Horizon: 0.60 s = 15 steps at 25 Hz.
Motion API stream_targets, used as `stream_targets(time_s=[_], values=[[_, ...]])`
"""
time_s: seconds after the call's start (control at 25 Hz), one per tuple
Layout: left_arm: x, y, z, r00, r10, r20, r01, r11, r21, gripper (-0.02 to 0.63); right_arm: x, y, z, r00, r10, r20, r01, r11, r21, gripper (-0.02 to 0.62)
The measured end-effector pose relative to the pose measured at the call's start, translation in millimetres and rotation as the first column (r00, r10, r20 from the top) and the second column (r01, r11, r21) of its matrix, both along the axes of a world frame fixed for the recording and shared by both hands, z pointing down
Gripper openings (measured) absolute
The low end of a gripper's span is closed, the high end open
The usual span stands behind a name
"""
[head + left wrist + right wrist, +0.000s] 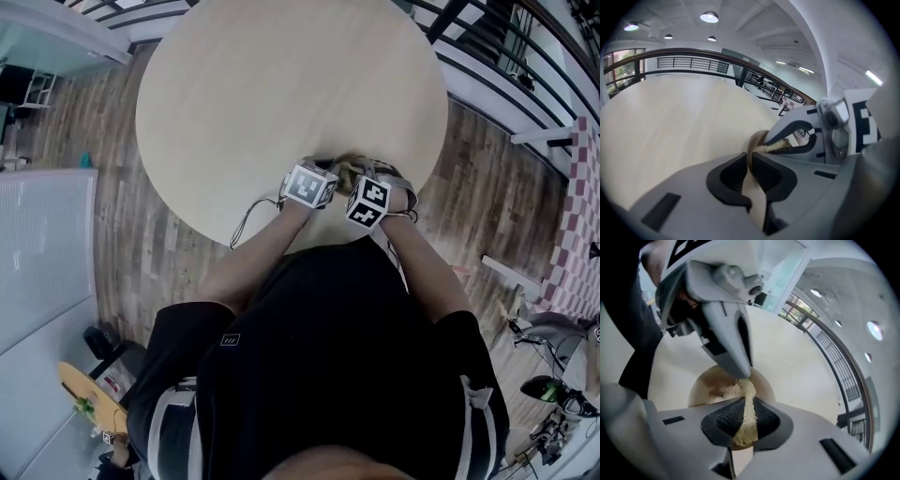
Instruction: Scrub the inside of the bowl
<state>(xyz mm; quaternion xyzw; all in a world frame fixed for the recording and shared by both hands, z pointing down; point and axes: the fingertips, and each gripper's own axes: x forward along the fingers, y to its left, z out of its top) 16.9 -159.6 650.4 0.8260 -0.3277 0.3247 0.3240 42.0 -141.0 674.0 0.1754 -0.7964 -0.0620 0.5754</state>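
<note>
Across the middle of the head view spread a round pale wooden table [281, 94], set on a floor [487, 197] of grey-brown planks, with a dark railing [506, 56] curving past at 2 o'clock; the left gripper view showed a white ceiling with round lamps [709, 17]. Near the table's 5 o'clock edge, close to the person, sat a small brown bowl [705, 385]. The left gripper [749, 164] had its jaws pressed almost together on the bowl's thin rim, its tips meeting that rim at 12 o'clock in the right gripper view. The right gripper [746, 417] pointed steeply down, jaws pinching a pale, fibrous scrubber [743, 391] between their black pads. The scrubber's free end reached into the bowl, just under the left gripper's tips and toward the bowl's 1 o'clock side; whether it touched the inner wall could not be told
</note>
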Motion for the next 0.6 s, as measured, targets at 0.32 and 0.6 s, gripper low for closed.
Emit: stream_targets(time_s=[0.32, 0.6], values=[[-7, -3, -1, 0.993, -0.117, -0.020, 0.117, 0.993, -0.010, 0.034, 29, -30, -74, 0.832, 0.417, 0.365, -0.405, 0.907, -0.112, 0.058], [-6, 0, 0, 0.995, -0.100, -0.021, 0.100, 0.995, 0.012, 0.034, 0, 42, -41, 0.988, 0.031, 0.152, 0.001, 0.978, -0.207, 0.058]])
